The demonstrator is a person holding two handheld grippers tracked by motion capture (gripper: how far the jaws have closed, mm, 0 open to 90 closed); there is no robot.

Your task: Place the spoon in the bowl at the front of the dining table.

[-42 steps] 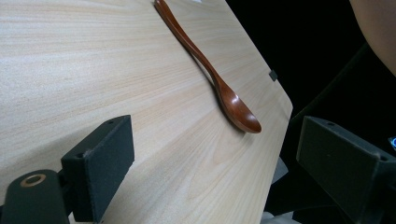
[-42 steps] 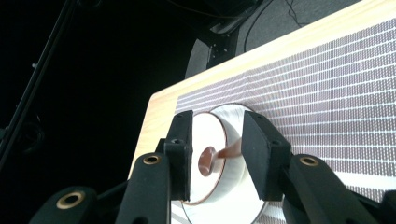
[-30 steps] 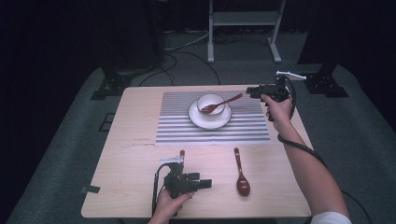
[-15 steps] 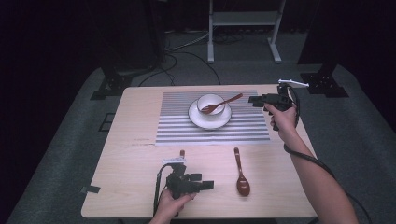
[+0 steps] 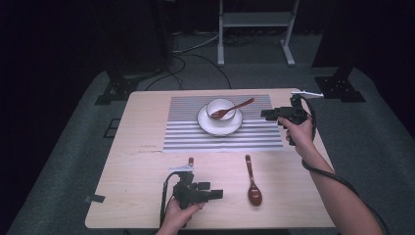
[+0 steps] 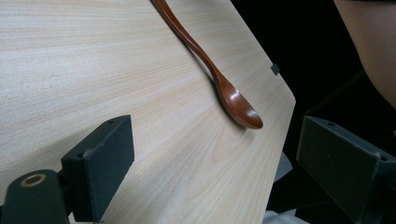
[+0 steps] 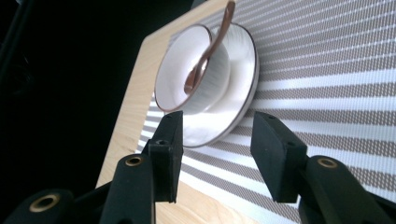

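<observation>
A white bowl (image 5: pixel 219 107) stands on a saucer (image 5: pixel 235 128) on the striped placemat (image 5: pixel 195 137), with a brown wooden spoon (image 5: pixel 235 107) leaning in it. A second brown spoon (image 5: pixel 253 181) lies on the bare wood near the front edge. My right gripper (image 5: pixel 263 114) hovers at the mat's right side, pointing at the bowl (image 7: pixel 205 79). Its jaws have just been opening and nothing is between them. My left gripper (image 5: pixel 219 194) rests low at the front, open and aimed at the loose spoon (image 6: pixel 224 84), a short gap away.
The wooden table (image 5: pixel 147 166) stands on grey carpet. The loose spoon's bowl end lies close to the front table edge (image 6: pixel 280 121). A metal stand (image 5: pixel 254 29) and dark equipment bases are on the floor behind the table.
My right gripper has drawn back from the bowl, to the right and toward the near side. The spoon stays in the bowl. The left gripper has kept still.
</observation>
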